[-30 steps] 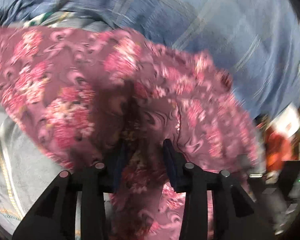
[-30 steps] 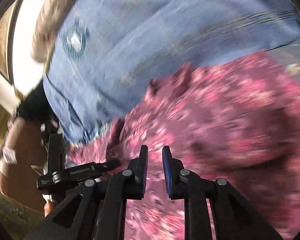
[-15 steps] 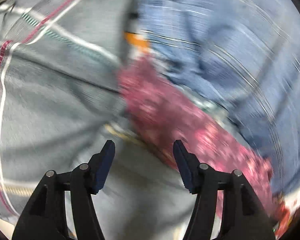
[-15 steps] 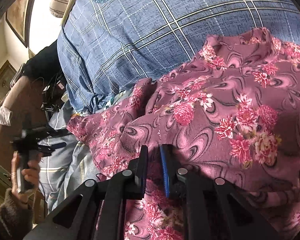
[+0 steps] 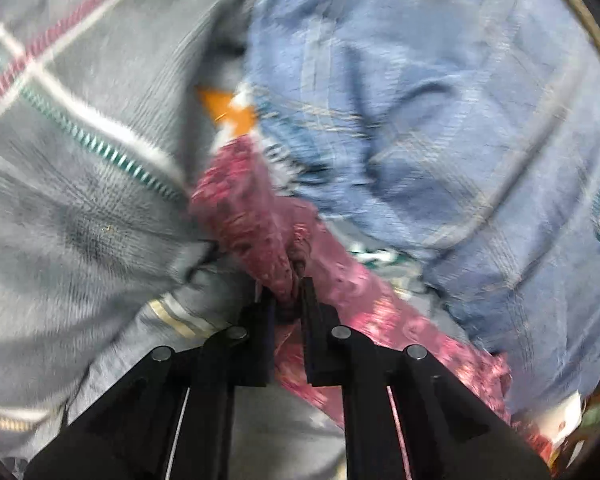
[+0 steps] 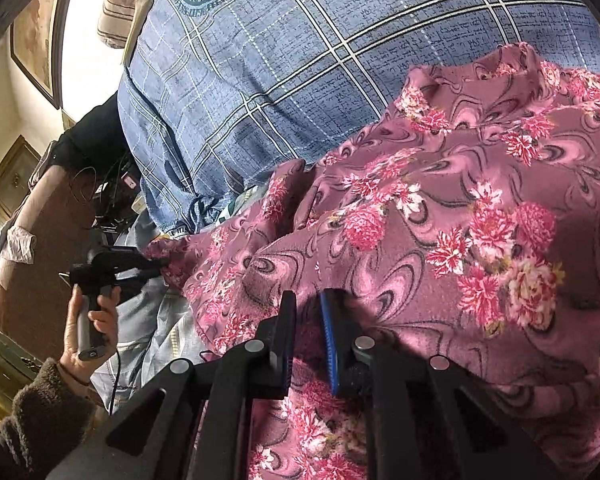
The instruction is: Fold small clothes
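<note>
Left wrist view: left gripper (image 5: 287, 294) clamped on bunched corner of floral garment (image 5: 260, 232), cloth trailing rightward. Right wrist view: right gripper (image 6: 308, 336) pinching garment's near edge; garment (image 6: 440, 220) spreads ahead, left hand (image 6: 94, 326) holding far-left corner.

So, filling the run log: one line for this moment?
step: fold | left gripper: shut on garment corner | right gripper: shut on garment | surface: blue bedding

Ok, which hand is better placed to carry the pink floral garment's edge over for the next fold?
Probably left. The left gripper is clamped on the edge of the pink floral garment, out at its far end over the grey blanket. The right gripper pins the middle, better as an anchor.
</note>
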`<state>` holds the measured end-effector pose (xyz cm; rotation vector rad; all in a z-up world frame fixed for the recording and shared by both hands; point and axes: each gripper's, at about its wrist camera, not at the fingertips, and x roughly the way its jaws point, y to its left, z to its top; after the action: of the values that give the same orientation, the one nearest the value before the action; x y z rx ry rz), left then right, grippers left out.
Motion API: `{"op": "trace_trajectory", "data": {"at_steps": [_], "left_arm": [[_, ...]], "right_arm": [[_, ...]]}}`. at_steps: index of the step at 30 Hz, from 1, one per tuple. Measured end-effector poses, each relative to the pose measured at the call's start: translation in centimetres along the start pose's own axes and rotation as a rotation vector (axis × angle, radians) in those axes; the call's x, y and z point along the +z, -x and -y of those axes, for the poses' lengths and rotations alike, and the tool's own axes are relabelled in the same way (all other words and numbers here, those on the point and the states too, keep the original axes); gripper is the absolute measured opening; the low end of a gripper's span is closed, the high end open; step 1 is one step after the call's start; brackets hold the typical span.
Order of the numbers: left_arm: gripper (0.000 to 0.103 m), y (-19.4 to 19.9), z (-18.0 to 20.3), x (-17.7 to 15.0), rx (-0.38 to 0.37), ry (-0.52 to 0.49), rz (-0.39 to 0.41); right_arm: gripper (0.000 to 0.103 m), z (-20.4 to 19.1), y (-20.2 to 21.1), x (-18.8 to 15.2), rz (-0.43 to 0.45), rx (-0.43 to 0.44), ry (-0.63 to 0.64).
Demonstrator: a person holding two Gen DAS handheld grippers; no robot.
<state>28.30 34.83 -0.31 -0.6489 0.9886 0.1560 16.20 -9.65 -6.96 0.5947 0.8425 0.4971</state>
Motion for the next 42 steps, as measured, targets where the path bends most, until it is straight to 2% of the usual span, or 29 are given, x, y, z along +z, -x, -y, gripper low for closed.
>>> {"op": "trace_trajectory", "data": {"at_steps": [5, 6, 9, 11, 13, 17, 19, 21, 23, 27, 29, 31, 34, 35, 36, 39, 40, 42], "left_arm": [[0.008, 5.1, 5.6, -2.1, -0.091, -0.124, 0.038], [0.008, 6.1, 6.7, -2.4, -0.107, -0.148, 0.043], [0.008, 8.2, 10.8, -4.5, -0.173, -0.218, 0.044], [0.008, 9.1, 13.8, -6.1, -0.213, -0.264, 0.032], [0.008, 9.3, 17.1, -8.2, -0.249, -0.313, 0.013], [0.008, 8.8, 22.8, -12.2, -0.299, -0.407, -0.032], [0.008, 7.9, 25.2, -14.3, -0.321, -0.435, -0.07], [0.008, 6.4, 27.6, -16.8, -0.337, -0.458, -0.118], [0.009, 4.0, 29.3, -19.7, -0.32, -0.489, -0.175], [0.009, -2.6, 30.1, -24.8, -0.233, -0.515, -0.332], [0.01, -5.2, 29.6, -26.8, -0.152, -0.535, -0.404], [0.013, -4.7, 29.1, -27.0, -0.177, -0.548, -0.378], [0.034, -1.8, 27.7, -25.4, -0.296, -0.513, -0.376], [0.046, -0.8, 27.0, -24.7, -0.31, -0.499, -0.35], [0.053, 0.1, 26.1, -24.2, -0.31, -0.49, -0.317], [0.054, 1.5, 23.6, -22.4, -0.252, -0.483, -0.236], [0.054, 1.5, 22.7, -22.0, -0.246, -0.469, -0.236], [0.054, 0.9, 20.9, -21.4, -0.24, -0.43, -0.258]], "right_arm": [[0.014, -0.4, 0.6, 0.8, -0.039, -0.04, -0.009], [0.018, -0.4, 1.1, 0.9, -0.038, -0.06, -0.01], [0.018, 0.2, 4.0, 1.5, 0.015, -0.11, -0.013], [0.021, 1.2, 6.3, 1.9, 0.048, -0.191, 0.0], [0.023, 2.8, 8.4, 2.0, 0.061, -0.272, -0.002], [0.023, 5.5, 12.3, 1.5, 0.099, -0.371, 0.001], [0.022, 6.8, 14.1, 1.1, 0.104, -0.386, 0.003], [0.028, 8.0, 15.4, 0.6, 0.114, -0.403, -0.01], [0.028, 9.3, 15.9, 0.1, 0.116, -0.382, -0.041], [0.028, 10.3, 16.9, -0.4, 0.144, -0.315, -0.08], [0.028, 10.5, 17.2, -0.4, 0.14, -0.299, -0.092], [0.028, 10.8, 17.5, -0.4, 0.134, -0.289, -0.105], [0.031, 10.7, 17.8, -0.2, 0.123, -0.285, -0.121], [0.033, 10.6, 17.9, -0.1, 0.127, -0.282, -0.128], [0.035, 10.2, 17.9, 0.2, 0.134, -0.278, -0.134], [0.045, 9.0, 17.2, 1.5, 0.151, -0.205, -0.137], [0.053, 8.5, 16.6, 2.0, 0.15, -0.172, -0.138], [0.063, 7.7, 14.7, 3.0, 0.121, -0.146, -0.154]]}}
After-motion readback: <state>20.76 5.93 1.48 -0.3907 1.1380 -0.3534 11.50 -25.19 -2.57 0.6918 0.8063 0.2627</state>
